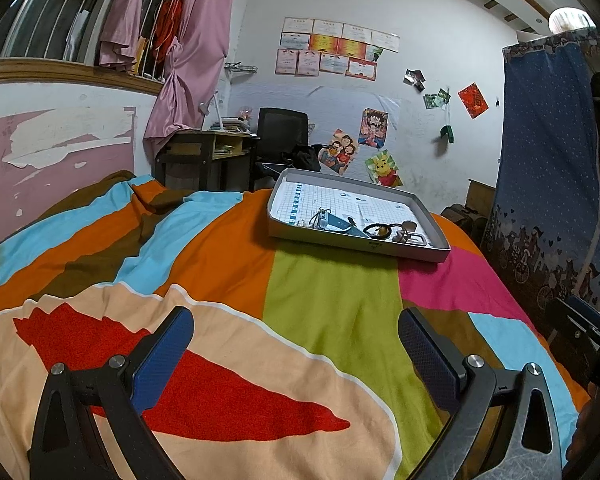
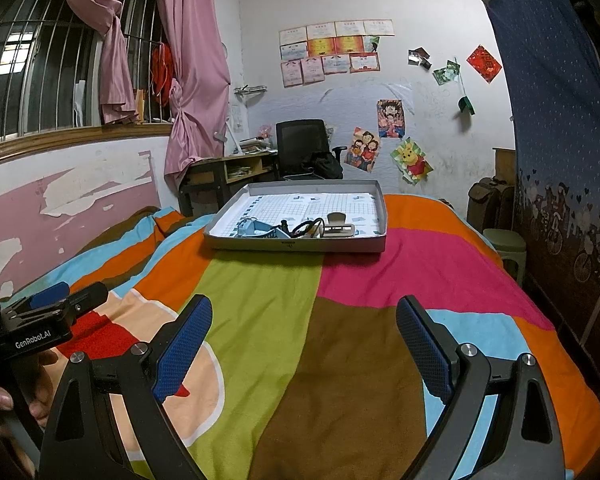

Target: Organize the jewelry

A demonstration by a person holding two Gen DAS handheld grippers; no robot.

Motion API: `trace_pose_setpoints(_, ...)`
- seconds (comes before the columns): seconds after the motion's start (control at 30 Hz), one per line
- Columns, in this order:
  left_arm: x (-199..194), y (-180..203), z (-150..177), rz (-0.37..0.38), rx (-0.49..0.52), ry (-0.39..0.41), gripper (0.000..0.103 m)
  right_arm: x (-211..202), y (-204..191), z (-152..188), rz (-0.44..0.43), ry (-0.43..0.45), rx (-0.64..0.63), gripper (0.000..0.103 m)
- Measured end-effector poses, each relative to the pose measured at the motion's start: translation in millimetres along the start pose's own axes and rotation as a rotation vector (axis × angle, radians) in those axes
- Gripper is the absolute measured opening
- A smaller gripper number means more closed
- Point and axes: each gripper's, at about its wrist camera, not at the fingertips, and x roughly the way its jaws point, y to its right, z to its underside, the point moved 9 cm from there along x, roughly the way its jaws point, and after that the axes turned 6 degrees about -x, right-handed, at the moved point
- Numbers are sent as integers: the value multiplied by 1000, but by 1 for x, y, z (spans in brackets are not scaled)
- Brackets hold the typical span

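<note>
A bedroom: a bed with a colourful patchwork blanket [image 2: 300, 320] fills the foreground. A shallow grey tray [image 2: 296, 245] rests at its far end, holding a small jumble of jewelry [image 2: 300, 229] along its near edge. The left gripper [image 1: 296, 360] and right gripper [image 2: 304, 348] hover near, both spread wide and empty, well apart from the tray.

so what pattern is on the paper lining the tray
A blue-lined grid on white paper in the tray, clearest in the right wrist view.
</note>
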Motion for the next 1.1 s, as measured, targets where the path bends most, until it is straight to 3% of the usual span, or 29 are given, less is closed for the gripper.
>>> trace_pose_setpoints(1.1, 0, -2, 0, 0, -1, -2, 103, 1, -4, 1, 0, 0, 6, 91)
